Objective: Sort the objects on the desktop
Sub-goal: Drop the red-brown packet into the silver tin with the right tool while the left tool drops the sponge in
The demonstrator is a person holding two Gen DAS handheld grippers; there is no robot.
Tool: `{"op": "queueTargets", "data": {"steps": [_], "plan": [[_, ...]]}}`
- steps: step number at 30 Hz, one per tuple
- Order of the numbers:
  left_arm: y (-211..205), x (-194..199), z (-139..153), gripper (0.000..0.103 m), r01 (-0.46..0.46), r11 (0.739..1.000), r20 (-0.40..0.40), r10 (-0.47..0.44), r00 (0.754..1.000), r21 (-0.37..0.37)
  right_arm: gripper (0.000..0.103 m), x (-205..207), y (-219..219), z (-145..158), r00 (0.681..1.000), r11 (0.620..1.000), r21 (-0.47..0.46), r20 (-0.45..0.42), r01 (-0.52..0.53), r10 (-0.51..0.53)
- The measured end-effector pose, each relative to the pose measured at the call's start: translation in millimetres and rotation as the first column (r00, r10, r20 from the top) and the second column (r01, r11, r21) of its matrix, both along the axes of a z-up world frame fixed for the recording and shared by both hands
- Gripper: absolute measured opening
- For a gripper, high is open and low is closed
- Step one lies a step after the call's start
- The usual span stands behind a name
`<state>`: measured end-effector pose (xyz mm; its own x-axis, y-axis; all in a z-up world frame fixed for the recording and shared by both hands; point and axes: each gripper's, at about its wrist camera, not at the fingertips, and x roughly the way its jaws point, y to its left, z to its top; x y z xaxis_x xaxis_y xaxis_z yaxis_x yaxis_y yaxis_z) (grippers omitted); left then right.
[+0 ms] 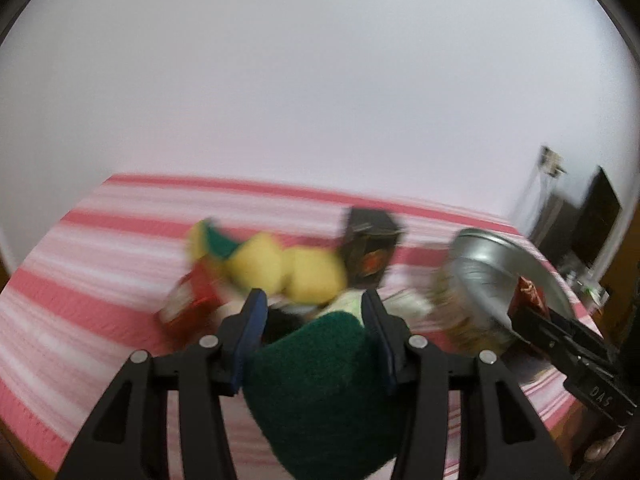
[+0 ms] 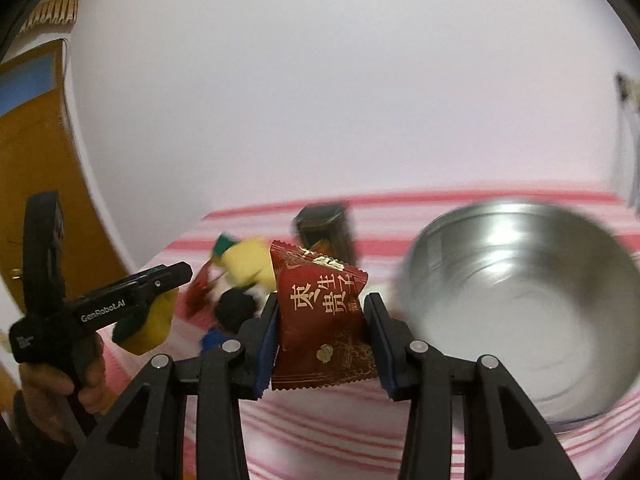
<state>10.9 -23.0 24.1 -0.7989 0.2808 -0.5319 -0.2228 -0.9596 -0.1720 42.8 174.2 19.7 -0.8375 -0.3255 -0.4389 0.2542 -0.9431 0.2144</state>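
My left gripper [image 1: 316, 312] is shut on a green-and-yellow scouring sponge [image 1: 320, 396], held above the striped cloth; it also shows at the left of the right wrist view [image 2: 160, 300]. My right gripper [image 2: 322, 312] is shut on a dark red snack packet [image 2: 324, 320] with gold characters, held up just left of a steel bowl [image 2: 520, 320]. In the left wrist view the right gripper [image 1: 528, 304] with the packet is at the bowl's rim [image 1: 516, 252]. More yellow sponges [image 1: 280, 272], a red packet [image 1: 188, 304] and a dark box [image 1: 370, 248] lie in a blurred pile.
A pink-and-white striped cloth [image 2: 340, 432] covers the table. A white wall is behind. A wooden door [image 2: 36, 160] is at the left. A black round thing [image 2: 236, 310] and a blue thing [image 2: 214, 338] lie near the pile.
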Motion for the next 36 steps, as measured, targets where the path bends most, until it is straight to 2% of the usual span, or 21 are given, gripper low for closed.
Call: {"op": "queueTargets", "data": {"steps": [4,8,13,20,23,25,28,29,30,32,33,36], "plan": [[49,-3,13,0.049,0.116,0.993,-0.042,-0.116,0.992,-0.012,0.044,11,38,10,0.988,0.988,0.053,-0.043,0.147,-0.145],[98,-7,17,0.049,0.216,0.976,-0.057,-0.216,0.975,-0.013,0.044,13,76,10,0.967,0.966,0.052,-0.046,0.254,-0.252],[150,-14,16,0.049,0.279,0.96,-0.059,-0.281,0.958,-0.03,0.044,5,120,4,0.929,0.928,0.046,-0.026,0.369,-0.368],[210,-34,0,0.049,0.286,0.955,-0.004,-0.287,0.958,-0.078,0.044,-19,159,-7,0.894,0.89,0.096,-0.018,0.446,-0.447],[224,-41,-6,0.05,0.28,0.955,0.02,-0.279,0.96,-0.099,0.044,-29,168,-11,0.883,0.874,0.131,-0.019,0.468,-0.469],[230,-47,-9,0.051,0.267,0.956,0.029,-0.266,0.964,-0.117,0.044,-38,176,-12,0.88,0.871,0.14,-0.013,0.472,-0.475],[236,-51,-11,0.062,0.236,0.961,0.025,-0.235,0.972,-0.147,0.044,-49,180,-16,0.875,0.861,0.169,-0.018,0.48,-0.484],[238,-51,-12,0.069,0.227,0.961,0.026,-0.226,0.974,-0.157,0.048,-50,180,-18,0.87,0.854,0.176,-0.027,0.489,-0.493],[239,-52,-14,0.075,0.223,0.962,0.024,-0.222,0.975,-0.16,0.062,-51,180,-19,0.864,0.848,0.179,-0.038,0.499,-0.501],[238,-51,-15,0.081,0.212,0.965,0.015,-0.212,0.977,-0.154,0.088,-47,179,-21,0.85,0.835,0.164,-0.062,0.525,-0.523],[236,-51,-15,0.085,0.205,0.967,0.012,-0.206,0.978,-0.152,0.09,-43,179,-22,0.834,0.82,0.149,-0.092,0.552,-0.544],[232,-55,-17,0.098,0.181,0.974,0.012,-0.181,0.983,-0.14,0.09,-35,178,-20,0.819,0.811,0.119,-0.129,0.572,-0.559]]}}
